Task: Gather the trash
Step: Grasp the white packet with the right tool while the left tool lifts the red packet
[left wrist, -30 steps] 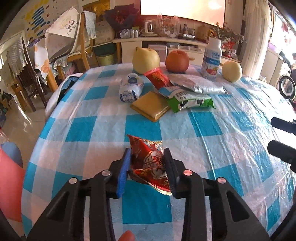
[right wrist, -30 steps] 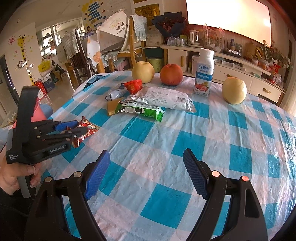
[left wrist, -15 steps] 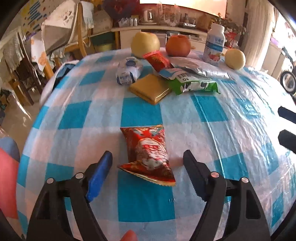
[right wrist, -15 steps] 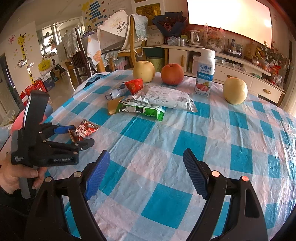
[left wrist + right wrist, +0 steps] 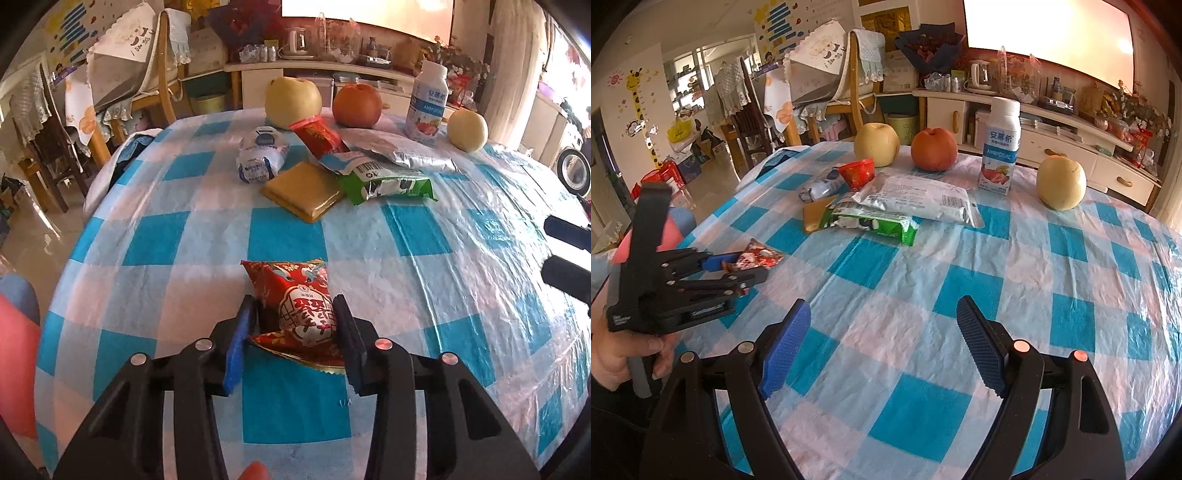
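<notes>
Red foil snack wrapper (image 5: 295,306) lay near the counter's (image 5: 280,236) edge, the left gripper's (image 5: 295,325) fingers just closing onto its sides. Squeeze gently, then lift cleanly. Right gripper (image 5: 882,343) hung spread, empty.

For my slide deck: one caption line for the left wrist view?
Left gripper fingers closing around a red snack wrapper on a blue-checked tablecloth.
</notes>
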Demonstrator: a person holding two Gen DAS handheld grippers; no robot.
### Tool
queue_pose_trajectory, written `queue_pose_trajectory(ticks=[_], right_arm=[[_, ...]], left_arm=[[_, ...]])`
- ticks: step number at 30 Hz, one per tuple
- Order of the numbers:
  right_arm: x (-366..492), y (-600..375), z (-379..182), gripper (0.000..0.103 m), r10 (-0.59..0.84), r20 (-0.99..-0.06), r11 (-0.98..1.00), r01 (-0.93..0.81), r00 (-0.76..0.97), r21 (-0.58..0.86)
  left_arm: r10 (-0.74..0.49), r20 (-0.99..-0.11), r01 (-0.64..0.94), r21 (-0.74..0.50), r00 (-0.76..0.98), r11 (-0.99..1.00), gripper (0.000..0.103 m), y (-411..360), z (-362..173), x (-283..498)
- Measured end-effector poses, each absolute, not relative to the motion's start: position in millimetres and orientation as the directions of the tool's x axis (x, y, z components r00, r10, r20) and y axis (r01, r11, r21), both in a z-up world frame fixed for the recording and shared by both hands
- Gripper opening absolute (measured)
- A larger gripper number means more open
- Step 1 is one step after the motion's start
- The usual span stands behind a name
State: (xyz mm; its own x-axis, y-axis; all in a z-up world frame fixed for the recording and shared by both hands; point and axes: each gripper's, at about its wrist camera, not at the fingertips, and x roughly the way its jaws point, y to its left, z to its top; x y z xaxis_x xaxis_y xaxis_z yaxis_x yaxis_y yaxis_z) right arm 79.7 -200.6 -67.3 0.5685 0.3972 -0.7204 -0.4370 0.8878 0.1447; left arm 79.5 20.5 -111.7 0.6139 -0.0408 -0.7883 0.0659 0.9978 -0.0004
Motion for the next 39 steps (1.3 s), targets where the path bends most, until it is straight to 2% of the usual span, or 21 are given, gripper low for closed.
queue_pose_trajectory(ticks=[3,8,16,18,24,31,32,35,39], right_arm=[[102,-191,-66,0.082,0.381,-0.707,0.872,-0.486,0.595,0.061],[141,-167,-80,0.082,0.293,-0.68,0.8,-0.562,0.672,-0.211],[156,-140,-120,0.082,0.187,-0.609,0.534,-0.6,0.77,-0.595],[157,-141,-125,0.082,0.184,-0.583,0.484,-0.589,0.791,-0.647],[156,-156,-117,0.08,0.245,-0.596,0.45,-0.634,0.765,-0.629],[175,-157,-123,0.08,0.191,-0.581,0.456,-0.595,0.791,-0.661],[180,-152,-125,0.078,0.181,-0.58,0.441,-0.593,0.794,-0.674],[185,-143,-135,0.061,0.169,-0.571,0.395,-0.586,0.803,-0.708],[196,-134,-140,0.049,0.175,-0.575,0.379,-0.594,0.799,-0.71]], left_arm=[[-0.041,-0.787,0.062,-0.004,0.616,0.998,0.044,22,-111,79],[-0.038,-0.782,0.048,-0.01,0.622,0.999,0.044,27,-108,80],[-0.039,-0.773,0.027,-0.028,0.633,0.999,0.044,34,-103,83],[-0.041,-0.774,0.027,-0.031,0.632,0.999,0.044,34,-103,84],[-0.052,-0.773,0.031,-0.042,0.632,0.999,0.044,35,-101,85],[-0.058,-0.774,0.035,-0.046,0.631,0.998,0.044,35,-100,85],[-0.058,-0.774,0.034,-0.048,0.631,0.998,0.044,35,-100,85],[-0.057,-0.776,0.028,-0.051,0.628,0.998,0.044,35,-100,84],[-0.056,-0.776,0.029,-0.048,0.629,0.998,0.044,34,-101,84]])
